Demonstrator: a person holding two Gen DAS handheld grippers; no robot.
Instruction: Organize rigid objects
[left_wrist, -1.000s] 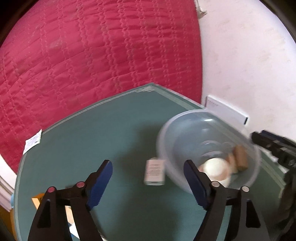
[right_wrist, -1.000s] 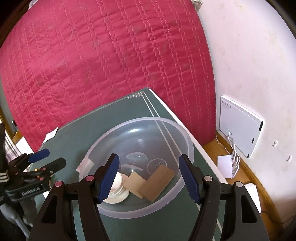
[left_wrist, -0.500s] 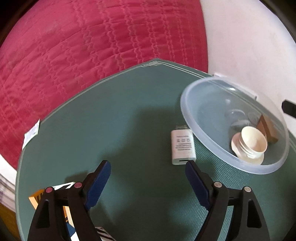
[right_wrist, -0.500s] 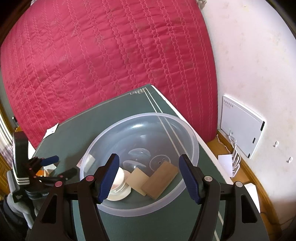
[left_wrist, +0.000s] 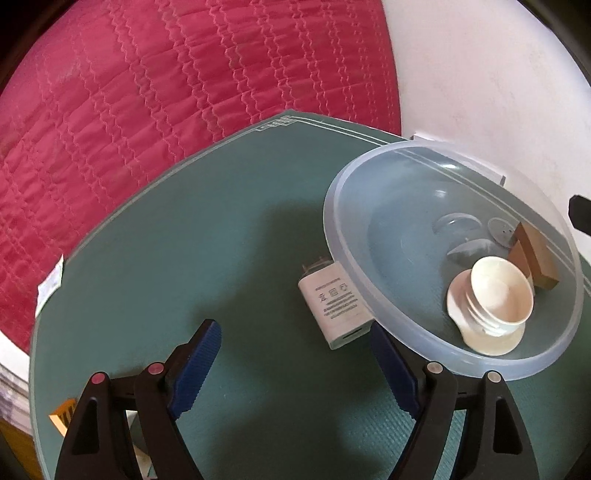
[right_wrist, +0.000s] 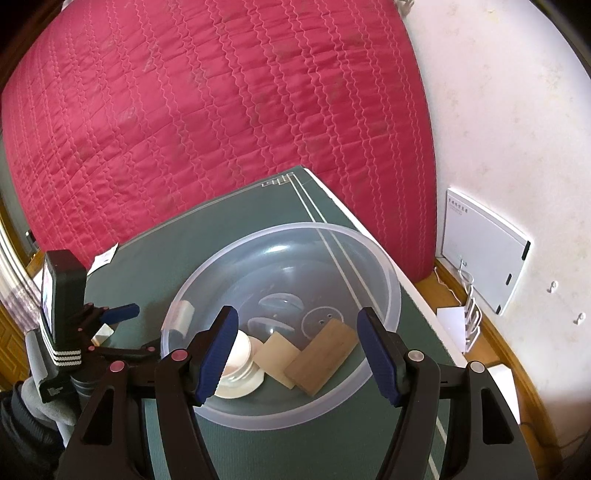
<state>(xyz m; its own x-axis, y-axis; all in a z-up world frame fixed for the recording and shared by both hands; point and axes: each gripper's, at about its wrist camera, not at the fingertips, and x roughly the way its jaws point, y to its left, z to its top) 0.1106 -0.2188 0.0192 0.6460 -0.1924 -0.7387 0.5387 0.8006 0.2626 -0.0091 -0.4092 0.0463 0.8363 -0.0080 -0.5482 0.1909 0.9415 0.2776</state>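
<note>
A white charger (left_wrist: 334, 306) lies flat on the green table mat (left_wrist: 221, 240), touching the outer wall of a clear plastic bowl (left_wrist: 332, 206). My left gripper (left_wrist: 295, 354) hangs open just short of it, and its right finger (left_wrist: 391, 365) sits by the charger's near end. Nothing is between the pads. The bowl (right_wrist: 395, 295) holds a white cup (right_wrist: 240, 354), two wooden blocks (right_wrist: 321, 354) and clear lids. My right gripper (right_wrist: 297, 350) is open and empty over the bowl's near side. The left gripper (right_wrist: 122, 328) shows at the left of the right wrist view.
A red quilted cover (left_wrist: 184, 92) rises behind the table, with a white wall (right_wrist: 498, 110) to the right. A white box (right_wrist: 480, 251) leans on that wall above the wooden floor. A paper label (left_wrist: 50, 284) lies at the table's left edge.
My left gripper has come down and closer to the charger, which now sits larger and nearer the right finger. The right gripper has stayed still.
</note>
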